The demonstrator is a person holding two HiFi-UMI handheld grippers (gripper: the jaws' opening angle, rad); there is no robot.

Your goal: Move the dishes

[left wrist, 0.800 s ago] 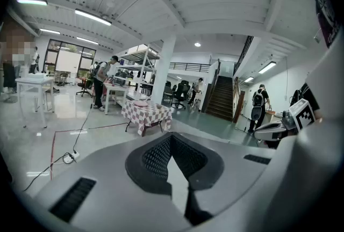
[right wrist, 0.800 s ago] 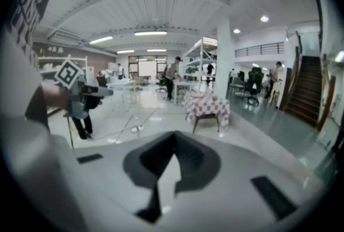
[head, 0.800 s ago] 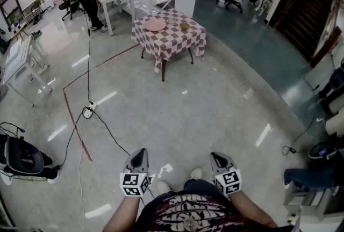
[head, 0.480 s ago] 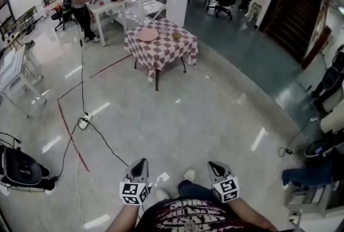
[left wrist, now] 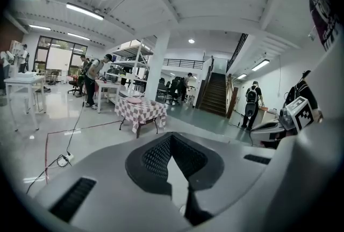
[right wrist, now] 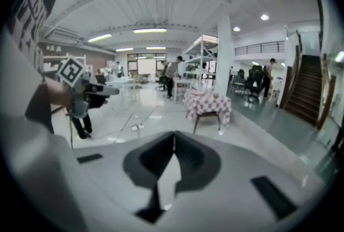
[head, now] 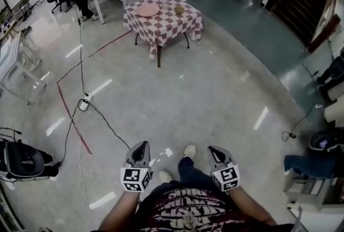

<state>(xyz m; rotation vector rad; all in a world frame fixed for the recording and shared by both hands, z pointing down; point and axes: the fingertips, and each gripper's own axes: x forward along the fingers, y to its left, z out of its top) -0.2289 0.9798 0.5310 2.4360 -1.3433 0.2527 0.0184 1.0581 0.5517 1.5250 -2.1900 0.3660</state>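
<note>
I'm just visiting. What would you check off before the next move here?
1. Left hand-held gripper empty: ok, jaws shut on nothing.
2. Right hand-held gripper empty: ok, jaws shut on nothing.
3. Dishes in place: ok, plate and bowl sit apart on the table.
4. Table within reach: not ok, it stands far across the floor.
5. Walking path free: cannot tell, a cable runs close on the left.

Glossy speckled stone-look floor (head: 204,96), checked cloth tablecloth (head: 166,26), smooth pink plate (head: 148,9).
</note>
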